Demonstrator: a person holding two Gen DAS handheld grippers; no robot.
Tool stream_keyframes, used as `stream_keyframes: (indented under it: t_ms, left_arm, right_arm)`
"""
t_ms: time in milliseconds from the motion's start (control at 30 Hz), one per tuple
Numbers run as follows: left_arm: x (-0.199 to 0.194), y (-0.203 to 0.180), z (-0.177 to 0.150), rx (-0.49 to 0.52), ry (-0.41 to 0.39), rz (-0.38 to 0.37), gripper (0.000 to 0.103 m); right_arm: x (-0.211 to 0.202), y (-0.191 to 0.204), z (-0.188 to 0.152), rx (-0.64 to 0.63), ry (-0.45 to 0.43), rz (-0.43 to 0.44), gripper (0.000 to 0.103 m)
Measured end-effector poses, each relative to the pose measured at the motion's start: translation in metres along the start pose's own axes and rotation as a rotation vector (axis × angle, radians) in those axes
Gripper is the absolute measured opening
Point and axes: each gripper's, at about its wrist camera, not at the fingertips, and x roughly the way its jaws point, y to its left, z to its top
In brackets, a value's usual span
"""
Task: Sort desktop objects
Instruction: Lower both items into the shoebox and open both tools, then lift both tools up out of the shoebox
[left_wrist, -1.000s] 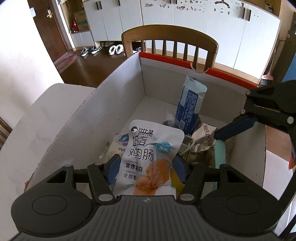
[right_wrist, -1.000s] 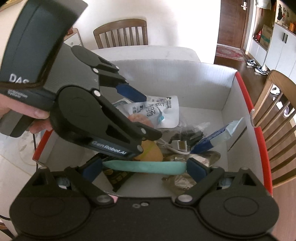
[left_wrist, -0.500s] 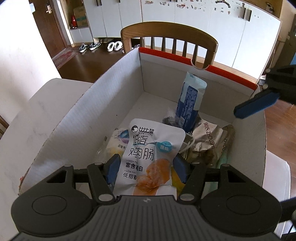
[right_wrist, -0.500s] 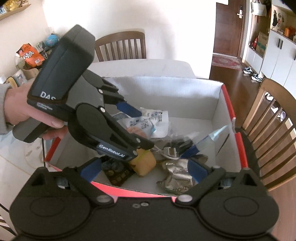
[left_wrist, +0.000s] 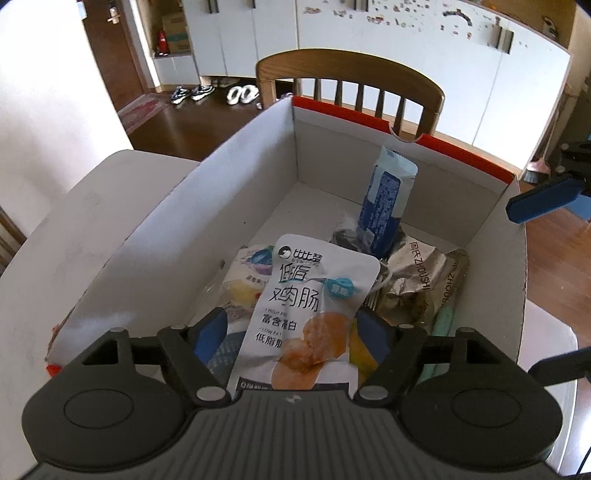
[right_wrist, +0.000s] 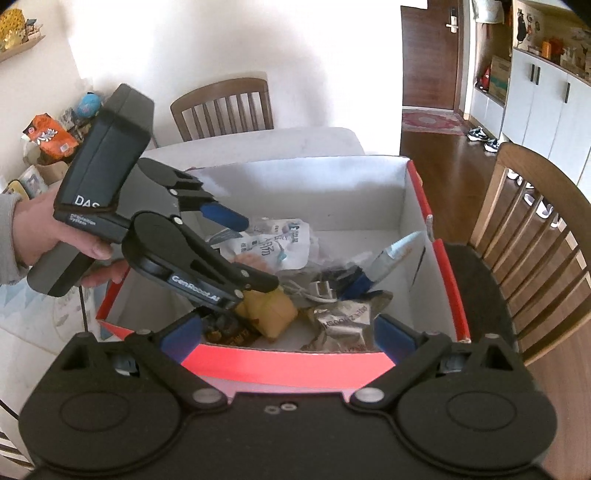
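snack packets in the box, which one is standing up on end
The blue and white packet, propped upright against the cardboard box's far wall. The white chicken sausage pouch and the crumpled silver wrapper lie flat.

Snack pouch (left_wrist: 314, 295) atop pile in box (left_wrist: 207, 206), chair (left_wrist: 351, 74) behind, perhaps touching

White pouch (left_wrist: 314, 306) with black lettering and orange picture; white box (left_wrist: 229, 206) rimmed red; blue-padded tongs (left_wrist: 291, 332).
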Motion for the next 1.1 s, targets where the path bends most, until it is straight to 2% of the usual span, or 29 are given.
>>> stream_keyframes:
  t_ms: [467, 633, 933, 1100]
  left_arm:
    - [-0.046, 0.012, -0.022, -0.157, -0.083, -0.002, 0.081]
    - [-0.069, 0.01, -0.029, -0.196, -0.121, 0.031, 0.081]
    - [-0.099, 0.003, -0.042, -0.247, -0.146, 0.082, 0.081]
    - [-0.109, 0.0, -0.049, -0.268, -0.164, 0.094, 0.089]
  right_arm:
    - [-0.021, 0.012, 0.001, -0.007, -0.066, 0.0, 0.1]
    - [-0.028, 0.019, 0.002, -0.019, -0.094, -0.008, 0.1]
    - [-0.039, 0.033, -0.001, -0.035, -0.167, -0.038, 0.1]
    - [-0.043, 0.039, -0.005, -0.039, -0.196, -0.043, 0.102]
